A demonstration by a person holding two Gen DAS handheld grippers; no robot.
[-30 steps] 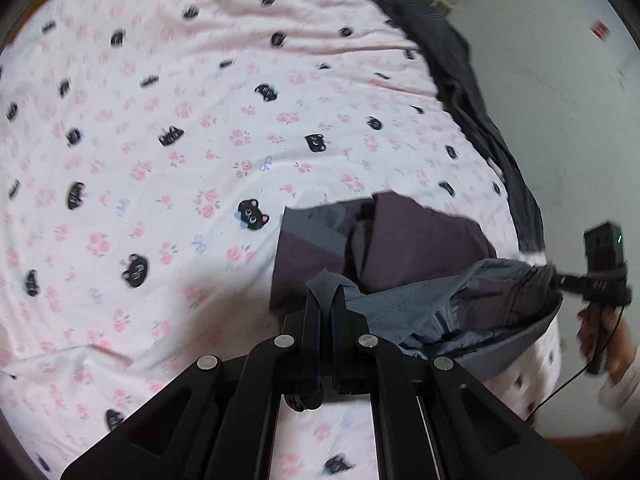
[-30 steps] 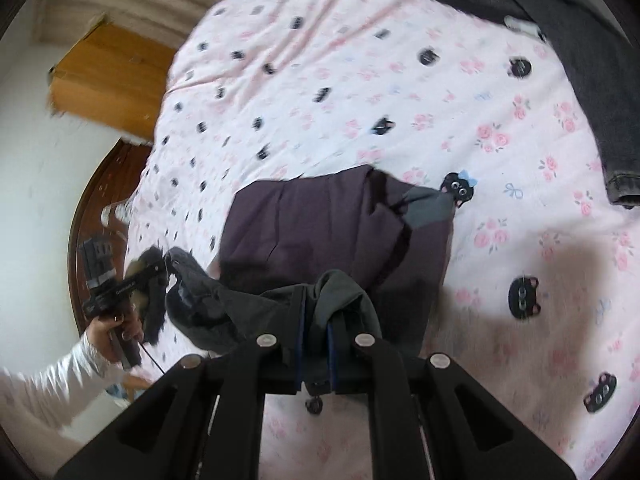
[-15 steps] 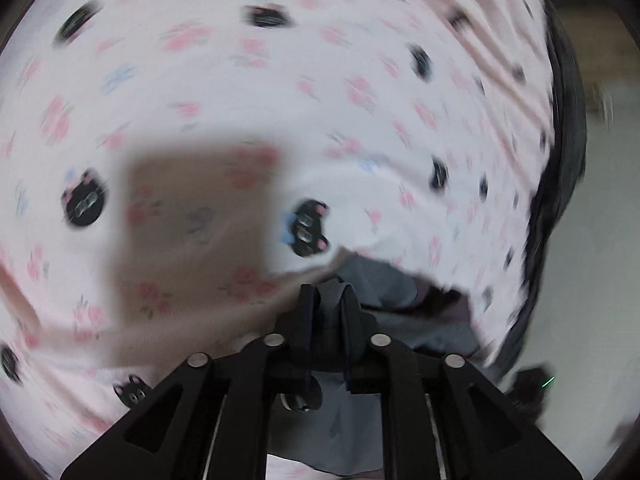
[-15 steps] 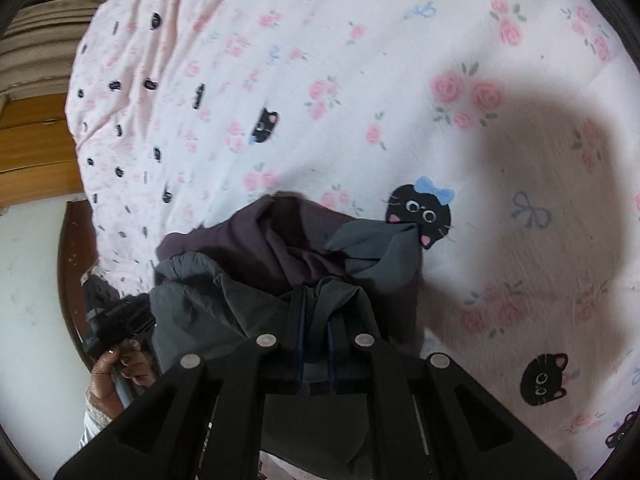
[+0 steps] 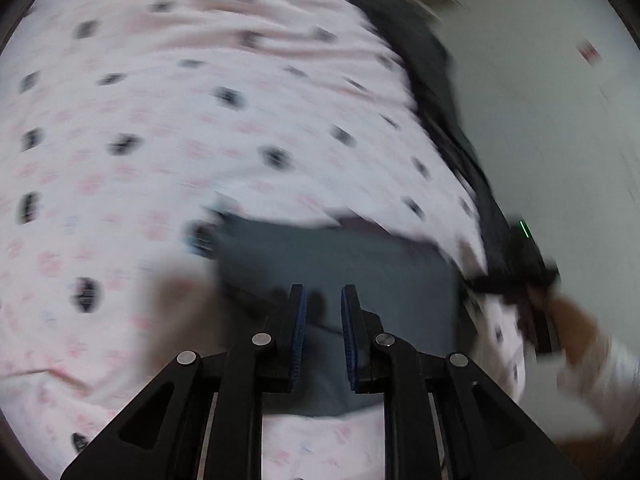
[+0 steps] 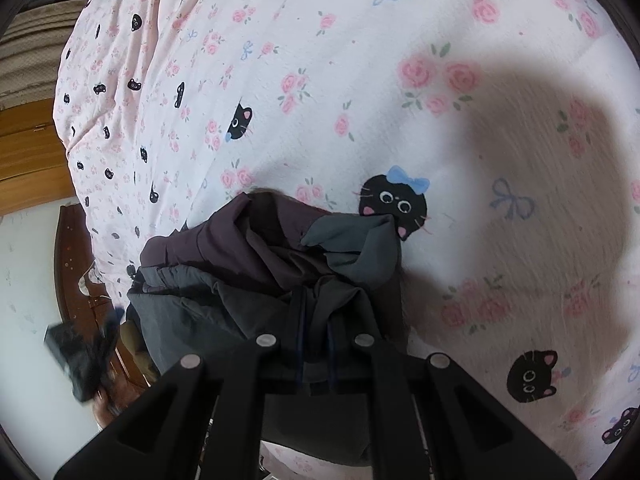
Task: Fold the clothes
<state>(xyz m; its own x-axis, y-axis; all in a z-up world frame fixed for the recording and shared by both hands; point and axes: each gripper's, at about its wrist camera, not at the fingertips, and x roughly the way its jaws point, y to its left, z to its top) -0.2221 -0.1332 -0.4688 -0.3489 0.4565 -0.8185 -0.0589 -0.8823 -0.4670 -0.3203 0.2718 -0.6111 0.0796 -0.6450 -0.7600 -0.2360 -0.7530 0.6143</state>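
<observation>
A dark grey and purple garment (image 5: 352,264) lies folded on the pink cat-print bedsheet (image 5: 168,92). In the blurred left wrist view my left gripper (image 5: 323,300) is open and empty just above the garment's near edge. In the right wrist view my right gripper (image 6: 314,308) is shut on a bunched fold of the garment (image 6: 240,264), which is crumpled in front of it. The left gripper (image 6: 80,356) shows blurred at the lower left of the right wrist view, and the right gripper (image 5: 520,276) shows at the right of the left wrist view.
A dark garment (image 5: 440,80) lies along the far right edge of the bed by a white wall (image 5: 560,120). A wooden headboard (image 6: 24,148) and bed frame (image 6: 68,272) stand at the left of the right wrist view.
My left gripper has let go of the garment and opened. The garment was carried over and now lies flatter on the sheet. My right gripper lowered and stays shut on its fold.
</observation>
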